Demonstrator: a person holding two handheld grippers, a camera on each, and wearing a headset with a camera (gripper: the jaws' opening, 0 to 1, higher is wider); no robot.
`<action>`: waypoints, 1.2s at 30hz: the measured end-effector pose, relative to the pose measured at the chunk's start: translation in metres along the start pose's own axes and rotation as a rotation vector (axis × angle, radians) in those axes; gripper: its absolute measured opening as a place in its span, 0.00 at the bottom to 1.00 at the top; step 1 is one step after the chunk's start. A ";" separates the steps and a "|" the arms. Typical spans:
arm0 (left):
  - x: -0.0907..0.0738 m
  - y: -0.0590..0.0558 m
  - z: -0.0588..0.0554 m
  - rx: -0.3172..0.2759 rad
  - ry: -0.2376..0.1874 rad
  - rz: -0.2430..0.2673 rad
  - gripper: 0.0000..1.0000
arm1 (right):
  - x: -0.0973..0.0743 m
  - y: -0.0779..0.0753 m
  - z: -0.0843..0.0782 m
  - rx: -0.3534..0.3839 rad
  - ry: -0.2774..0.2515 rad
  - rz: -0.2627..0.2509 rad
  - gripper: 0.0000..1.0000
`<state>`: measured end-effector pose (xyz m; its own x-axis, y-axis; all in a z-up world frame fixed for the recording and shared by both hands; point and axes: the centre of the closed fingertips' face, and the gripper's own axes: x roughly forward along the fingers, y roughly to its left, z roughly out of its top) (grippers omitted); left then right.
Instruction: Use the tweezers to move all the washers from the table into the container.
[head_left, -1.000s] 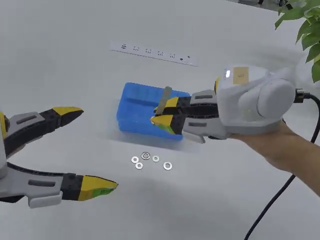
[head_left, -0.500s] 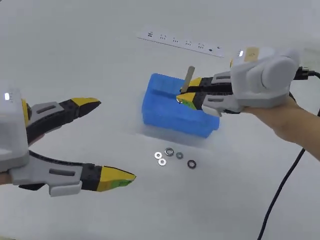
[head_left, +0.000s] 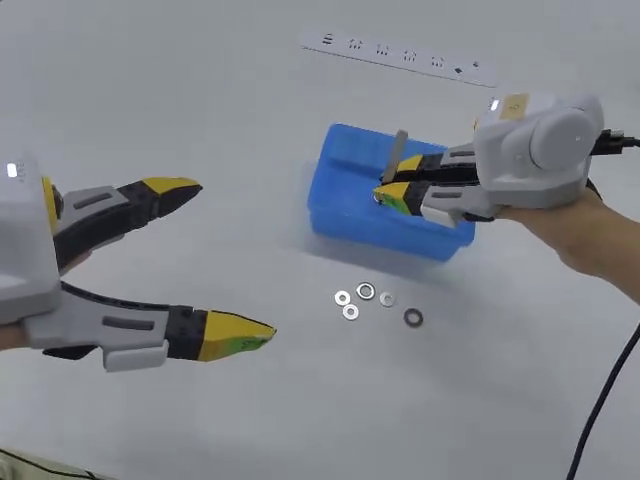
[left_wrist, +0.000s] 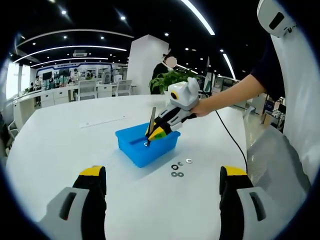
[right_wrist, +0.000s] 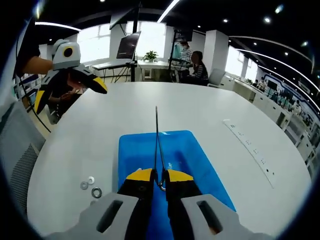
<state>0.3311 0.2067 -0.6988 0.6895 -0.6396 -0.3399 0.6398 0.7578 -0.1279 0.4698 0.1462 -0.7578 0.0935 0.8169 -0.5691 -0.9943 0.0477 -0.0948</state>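
Note:
My right gripper (head_left: 392, 196) is shut on grey tweezers (head_left: 398, 155) and hovers over the blue container (head_left: 350, 215). In the right gripper view the tweezers (right_wrist: 157, 140) run forward from the shut right gripper (right_wrist: 160, 176) above the container (right_wrist: 187, 155). I cannot tell whether the tips hold a washer. Several washers (head_left: 366, 292) lie on the white table just in front of the container, and they appear again as washers (left_wrist: 177, 167) and washers (right_wrist: 90, 185). My left gripper (head_left: 225, 262) stands wide open and empty, well to the left of them.
A white power strip (head_left: 400, 55) lies on the table beyond the container. A black cable (head_left: 605, 400) trails from the right gripper toward the near right. In the left gripper view, a person's arm and the right gripper (left_wrist: 157, 132) reach over the container (left_wrist: 147, 147).
The camera has moved, so the whole scene sits further right and up. The right gripper stays over the container with the tweezers. The washers and the open left gripper have not visibly moved.

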 end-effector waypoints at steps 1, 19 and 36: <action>0.001 -0.001 0.000 -0.001 0.001 -0.002 1.00 | -0.001 0.000 -0.001 -0.002 0.003 0.000 0.10; 0.022 0.013 0.020 -0.014 -0.045 0.004 0.99 | -0.007 0.004 0.013 -0.039 -0.006 0.000 0.08; 0.098 0.022 0.062 0.128 -0.040 -0.166 0.76 | -0.014 0.012 0.019 -0.085 0.011 0.012 0.08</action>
<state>0.4339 0.1526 -0.6768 0.5827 -0.7605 -0.2865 0.7817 0.6209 -0.0584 0.4555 0.1461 -0.7356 0.0821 0.8110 -0.5792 -0.9876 -0.0118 -0.1565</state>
